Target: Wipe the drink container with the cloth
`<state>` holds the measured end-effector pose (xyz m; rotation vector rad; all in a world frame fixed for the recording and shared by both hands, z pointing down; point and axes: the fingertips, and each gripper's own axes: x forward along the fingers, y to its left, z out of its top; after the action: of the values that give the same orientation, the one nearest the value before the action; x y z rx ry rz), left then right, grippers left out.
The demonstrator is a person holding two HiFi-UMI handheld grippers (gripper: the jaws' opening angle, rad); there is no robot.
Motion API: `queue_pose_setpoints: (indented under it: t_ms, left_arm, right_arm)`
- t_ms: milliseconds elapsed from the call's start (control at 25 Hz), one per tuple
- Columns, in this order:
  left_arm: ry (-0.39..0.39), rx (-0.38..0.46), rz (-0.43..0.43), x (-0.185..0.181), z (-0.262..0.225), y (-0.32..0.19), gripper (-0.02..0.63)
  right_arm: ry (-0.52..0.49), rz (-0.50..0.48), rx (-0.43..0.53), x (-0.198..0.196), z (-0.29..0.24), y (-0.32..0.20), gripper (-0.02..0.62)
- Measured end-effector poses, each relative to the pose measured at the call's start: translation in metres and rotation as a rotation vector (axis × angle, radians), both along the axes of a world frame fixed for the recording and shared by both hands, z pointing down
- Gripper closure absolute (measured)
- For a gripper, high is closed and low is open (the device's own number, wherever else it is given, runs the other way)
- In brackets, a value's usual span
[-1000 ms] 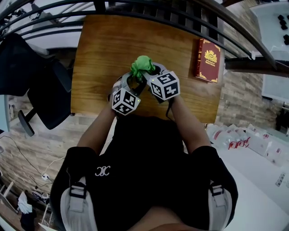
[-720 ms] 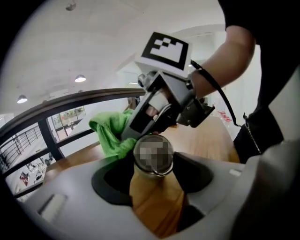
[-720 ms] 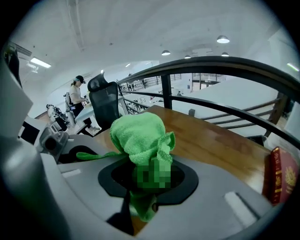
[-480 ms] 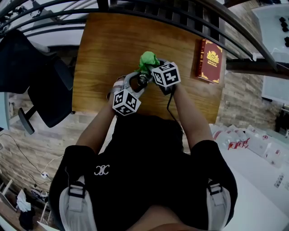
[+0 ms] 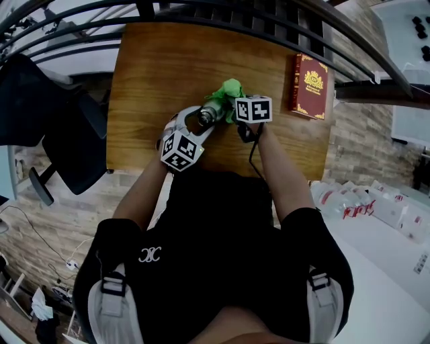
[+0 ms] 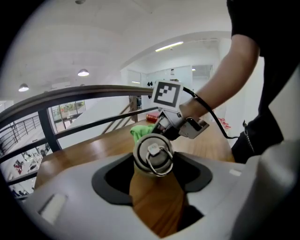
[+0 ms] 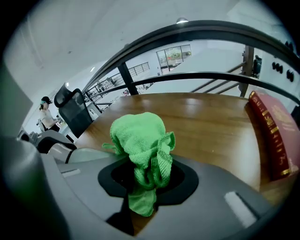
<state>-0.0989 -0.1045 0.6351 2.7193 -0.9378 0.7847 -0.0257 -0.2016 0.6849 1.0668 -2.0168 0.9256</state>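
My left gripper [image 5: 201, 119] is shut on the drink bottle [image 5: 209, 113], holding it tilted above the wooden table [image 5: 154, 67]. The left gripper view looks onto the bottle's silver cap with its metal ring [image 6: 153, 153], held between that gripper's jaws. My right gripper [image 5: 236, 102] is shut on a bunched green cloth [image 5: 228, 89], which presses against the far side of the bottle. Seen from the right gripper view, the cloth [image 7: 140, 140] bulges out of the jaws and hides the bottle. The left gripper view shows the cloth [image 6: 139, 131] just behind the cap, with the right gripper [image 6: 176, 124] beside it.
A red book [image 5: 310, 87] lies at the table's right end, also visible in the right gripper view as the book [image 7: 274, 136]. A dark metal railing [image 5: 269, 20] runs along the far edge. A black chair [image 5: 60, 134] stands left of the table.
My right gripper has carried the cloth to the right and farther away along the bottle. My left gripper has turned a little, still holding the bottle.
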Motion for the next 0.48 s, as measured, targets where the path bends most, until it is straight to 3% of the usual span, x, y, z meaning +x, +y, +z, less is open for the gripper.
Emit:
queue_pose_setpoints:
  t_ms: [200,480]
  left_arm:
    - [0.022,-0.027,-0.017,-0.002,-0.001,-0.001,0.298]
    - [0.037,-0.057,-0.016,-0.004,-0.002,-0.006,0.298]
  right_arm:
    - [-0.032,-0.007,-0.021,0.009,-0.002,0.018,0.499]
    - [-0.114,-0.120,0.072,-0.019,-0.050,0.030,0.499]
